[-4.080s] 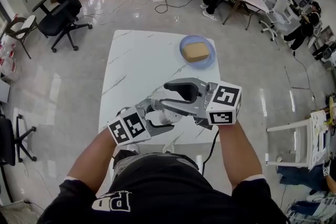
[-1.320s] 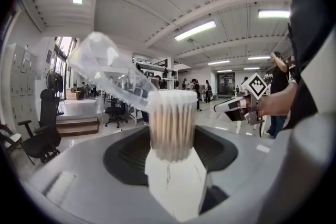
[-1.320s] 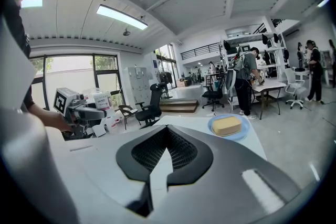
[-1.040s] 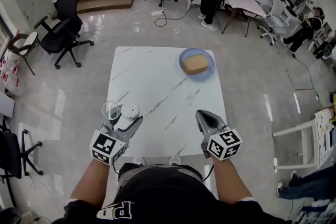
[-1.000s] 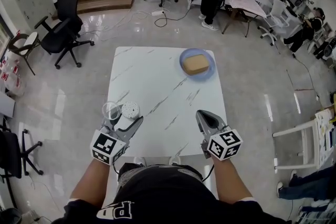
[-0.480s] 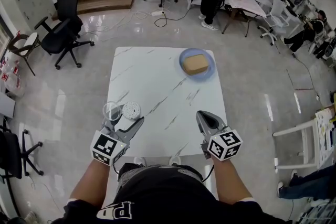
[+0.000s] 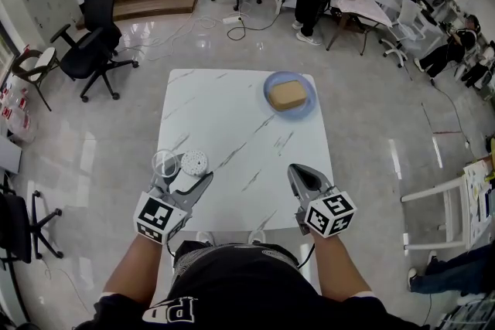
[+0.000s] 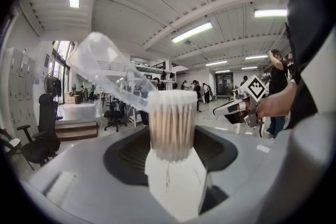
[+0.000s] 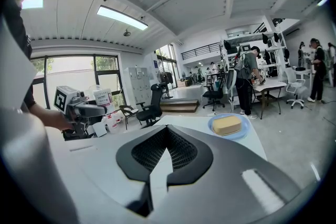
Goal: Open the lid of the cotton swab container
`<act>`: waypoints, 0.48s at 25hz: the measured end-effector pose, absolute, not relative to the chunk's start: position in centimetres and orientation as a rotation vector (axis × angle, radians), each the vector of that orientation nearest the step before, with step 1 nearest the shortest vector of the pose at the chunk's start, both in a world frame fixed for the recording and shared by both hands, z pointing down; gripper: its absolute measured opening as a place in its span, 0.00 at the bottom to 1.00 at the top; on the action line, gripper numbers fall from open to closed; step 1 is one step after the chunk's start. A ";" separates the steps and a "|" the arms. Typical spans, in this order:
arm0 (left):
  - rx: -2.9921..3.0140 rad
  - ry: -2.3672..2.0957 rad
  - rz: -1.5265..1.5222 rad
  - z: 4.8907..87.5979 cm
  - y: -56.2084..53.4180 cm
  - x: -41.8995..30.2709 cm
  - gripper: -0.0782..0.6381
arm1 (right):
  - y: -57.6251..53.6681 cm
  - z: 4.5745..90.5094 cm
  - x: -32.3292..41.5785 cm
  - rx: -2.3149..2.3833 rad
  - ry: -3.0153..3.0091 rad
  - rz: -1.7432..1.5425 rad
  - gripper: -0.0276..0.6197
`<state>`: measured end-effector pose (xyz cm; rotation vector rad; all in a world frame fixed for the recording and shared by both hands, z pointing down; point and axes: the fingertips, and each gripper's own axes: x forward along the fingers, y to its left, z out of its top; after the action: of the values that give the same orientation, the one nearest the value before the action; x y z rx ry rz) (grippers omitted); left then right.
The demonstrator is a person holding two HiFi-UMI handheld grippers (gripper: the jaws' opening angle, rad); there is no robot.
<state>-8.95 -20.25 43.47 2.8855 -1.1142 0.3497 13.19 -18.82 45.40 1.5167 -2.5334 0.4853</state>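
Clear round plastic cotton swab container (image 7: 192,163) stands at the white marble table's (image 7: 232,112) seven o'clock, its lid (image 7: 164,163) flipped toward nine (already open). The left gripper's (image 7: 186,180) spread jaws frame it; the right gripper's (image 7: 300,172) are pressed together.

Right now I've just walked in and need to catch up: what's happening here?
A person holds tongs in each hand over a white table. The left tongs stand open with the swab container between them, its lid already flipped open. The right tongs are shut and empty, off to the side.
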 end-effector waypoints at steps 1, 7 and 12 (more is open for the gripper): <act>2.886 -1.113 0.350 43.5 -20.3 -8.9 0.54 | -18.8 45.4 13.2 1.517 -2.533 0.485 0.04; 2.885 -1.114 0.356 43.6 -20.3 -8.8 0.54 | -18.9 45.2 13.5 1.523 -2.535 0.479 0.04; 2.893 -1.110 0.351 43.5 -20.3 -8.6 0.54 | -18.9 45.4 13.4 1.509 -2.539 0.485 0.04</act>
<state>-8.55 -20.27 43.45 2.8926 -1.1098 0.3507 13.37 -18.89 45.42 1.5091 -2.5391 0.4849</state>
